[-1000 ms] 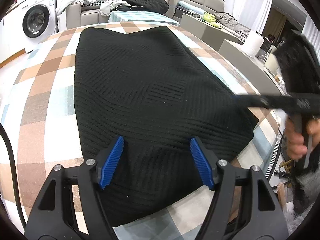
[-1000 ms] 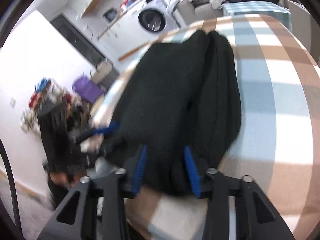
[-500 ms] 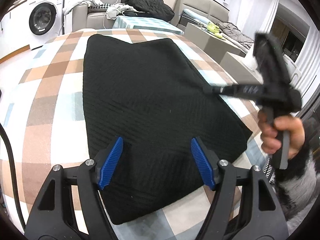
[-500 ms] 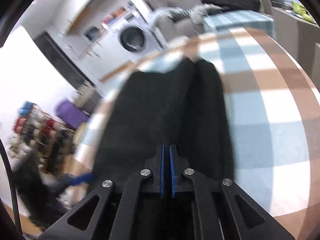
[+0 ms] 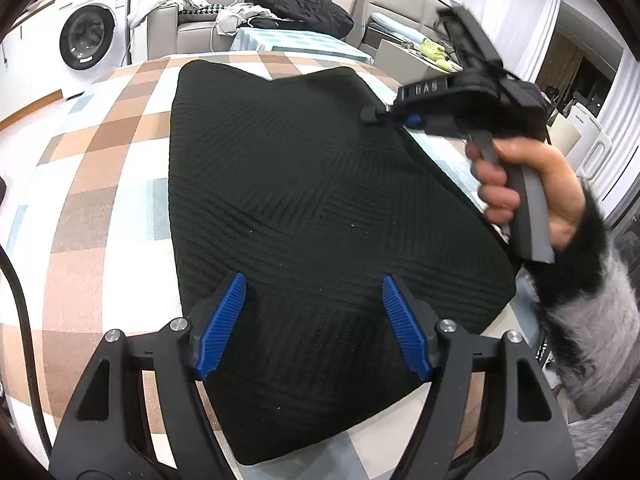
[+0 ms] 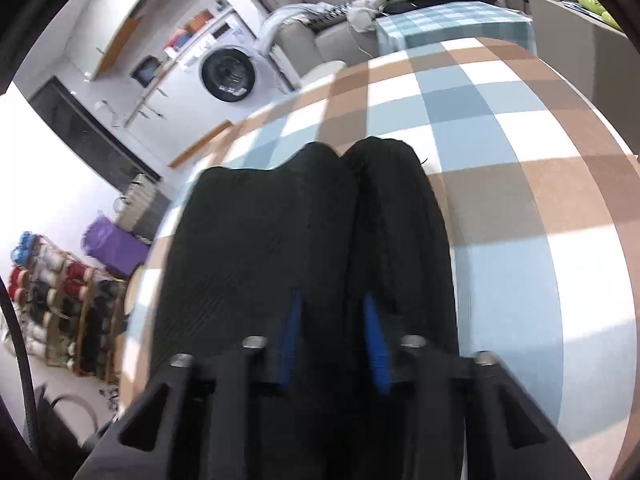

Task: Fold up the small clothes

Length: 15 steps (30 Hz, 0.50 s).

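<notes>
The right gripper is blurred in its own view, and its dark fingers melt into the black garment, so I cannot tell if cloth is between them. In the left view its tips are too small to judge. The garment's near end is hidden behind the left gripper.

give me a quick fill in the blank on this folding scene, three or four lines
1. The folded garment on the table is ____ in colour.
2. The table's cloth has a ____ pattern.
3. The white machine with the round door is a ____ machine.
4. The left tongs over the garment's near end are ____, with nothing pinched between them.

Missing words: black; checked; washing; open
</notes>
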Motion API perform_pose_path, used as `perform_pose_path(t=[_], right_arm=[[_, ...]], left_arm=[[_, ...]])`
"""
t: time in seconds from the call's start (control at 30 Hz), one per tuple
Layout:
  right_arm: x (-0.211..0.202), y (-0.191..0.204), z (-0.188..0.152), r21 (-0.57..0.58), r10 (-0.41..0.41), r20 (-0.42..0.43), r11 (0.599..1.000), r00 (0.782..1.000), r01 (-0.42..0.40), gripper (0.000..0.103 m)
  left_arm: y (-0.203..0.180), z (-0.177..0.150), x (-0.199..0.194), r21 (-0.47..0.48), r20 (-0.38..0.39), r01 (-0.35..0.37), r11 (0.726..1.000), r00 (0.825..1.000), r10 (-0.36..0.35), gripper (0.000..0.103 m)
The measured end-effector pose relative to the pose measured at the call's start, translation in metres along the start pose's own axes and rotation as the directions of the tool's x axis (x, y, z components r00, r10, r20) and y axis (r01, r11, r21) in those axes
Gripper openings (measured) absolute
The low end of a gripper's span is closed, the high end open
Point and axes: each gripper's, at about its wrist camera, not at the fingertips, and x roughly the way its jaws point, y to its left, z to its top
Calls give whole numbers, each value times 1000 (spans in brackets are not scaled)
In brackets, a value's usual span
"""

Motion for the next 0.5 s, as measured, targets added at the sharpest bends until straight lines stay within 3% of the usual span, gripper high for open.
perform_pose_path(t=[0.1, 0.3, 0.4, 0.5], right_arm=[[-14, 17, 13, -97, 47, 90, 995, 995, -38, 9], [21, -1, 22, -46, -59, -17, 997, 998, 59, 11], [7, -1, 11, -31, -13, -25, 999, 1000, 12, 28], [-19, 3, -27, -52, 66, -57, 996, 996, -69, 31]], left_arm=[[3, 2, -2, -18, 6, 12, 1000, 1000, -12, 69], [6, 0, -1, -29, 8, 9, 1000, 1000, -9, 69], [6, 0, -2, -34, 9, 10, 999, 1000, -10, 69], [5, 0, -2, -37, 10, 9, 999, 1000, -8, 69]])
